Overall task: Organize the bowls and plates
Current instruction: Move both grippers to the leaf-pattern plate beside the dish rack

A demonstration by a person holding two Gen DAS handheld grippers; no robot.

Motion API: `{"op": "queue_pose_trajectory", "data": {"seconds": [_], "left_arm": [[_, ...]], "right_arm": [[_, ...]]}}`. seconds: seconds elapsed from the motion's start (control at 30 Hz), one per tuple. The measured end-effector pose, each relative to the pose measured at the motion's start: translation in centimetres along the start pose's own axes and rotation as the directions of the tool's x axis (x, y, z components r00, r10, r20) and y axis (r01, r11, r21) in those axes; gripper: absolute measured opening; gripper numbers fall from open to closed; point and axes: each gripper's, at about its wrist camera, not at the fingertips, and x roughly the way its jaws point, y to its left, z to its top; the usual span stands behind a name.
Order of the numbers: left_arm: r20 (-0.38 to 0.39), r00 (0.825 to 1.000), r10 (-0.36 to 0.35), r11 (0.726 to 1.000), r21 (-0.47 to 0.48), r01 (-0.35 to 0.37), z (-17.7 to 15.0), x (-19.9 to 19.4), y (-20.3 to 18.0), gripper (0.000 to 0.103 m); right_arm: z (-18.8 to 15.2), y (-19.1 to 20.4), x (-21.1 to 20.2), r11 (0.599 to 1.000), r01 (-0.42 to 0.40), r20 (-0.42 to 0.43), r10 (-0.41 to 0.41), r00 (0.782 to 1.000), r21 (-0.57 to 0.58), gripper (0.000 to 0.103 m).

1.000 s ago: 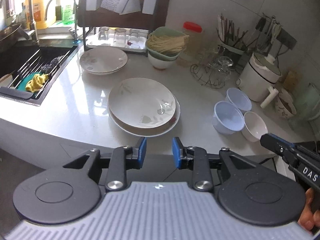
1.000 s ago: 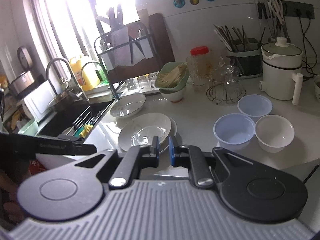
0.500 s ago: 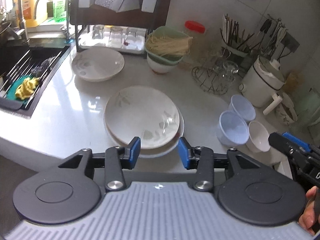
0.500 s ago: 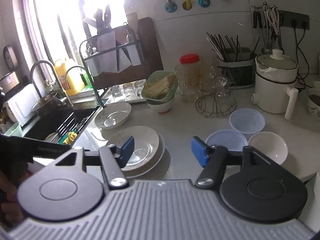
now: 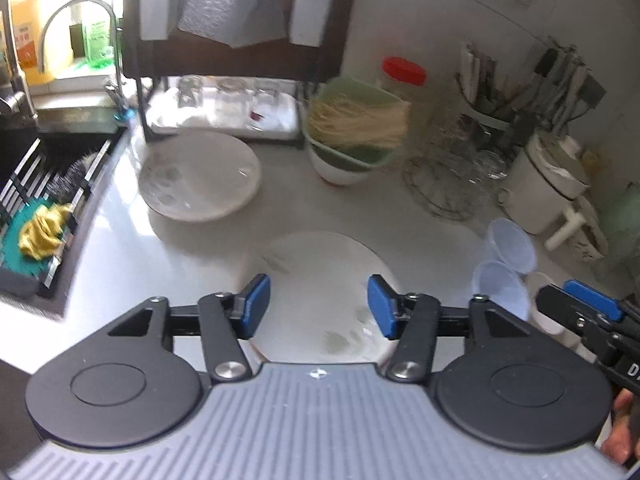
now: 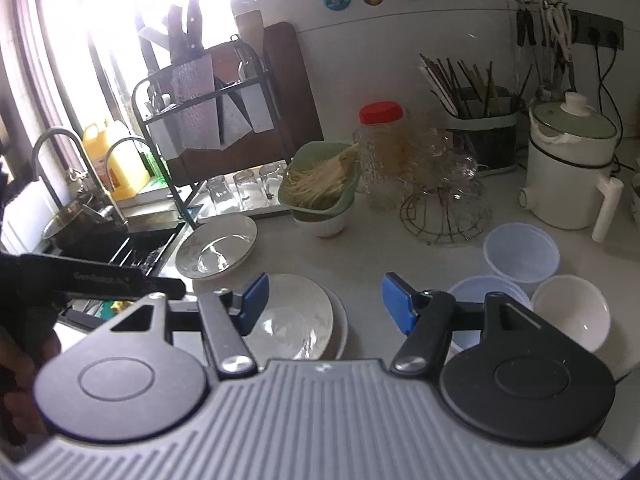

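Now both grippers are closing in on the dishes, a change from a second ago when they hung back with fingers nearly clenched. The left gripper point(image 5: 319, 306) is opening its fingers, empty, over the stacked white floral plates point(image 5: 320, 280) on the pale table point(image 5: 120, 264). The right gripper point(image 6: 322, 306) is standing released, grasping nothing, between that stack and the pale blue plastic bowls point(image 6: 520, 252). A first pickup is probably coming; nothing is sorted yet.
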Motion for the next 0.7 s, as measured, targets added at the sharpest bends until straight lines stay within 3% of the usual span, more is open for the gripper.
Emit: {"op": "queue_pose_trajectory", "data": {"seconds": [0.43,0.7], "left_arm": [[-0.032,0.999,-0.043,0.999,0.007,0.043,5.7,5.0,8.8,0.07],[-0.077,0.995,-0.068,0.997,0.023,0.07,7.7,8.1,13.3,0.088]], "right_arm": [[1.6,5.1,7.4,0.998,0.031,-0.035,-0.029,0.999,0.054,0.066],[2.3,8.4,11.7,0.996,0.047,-0.078,-0.041,0.996,0.079,0.066]]}}
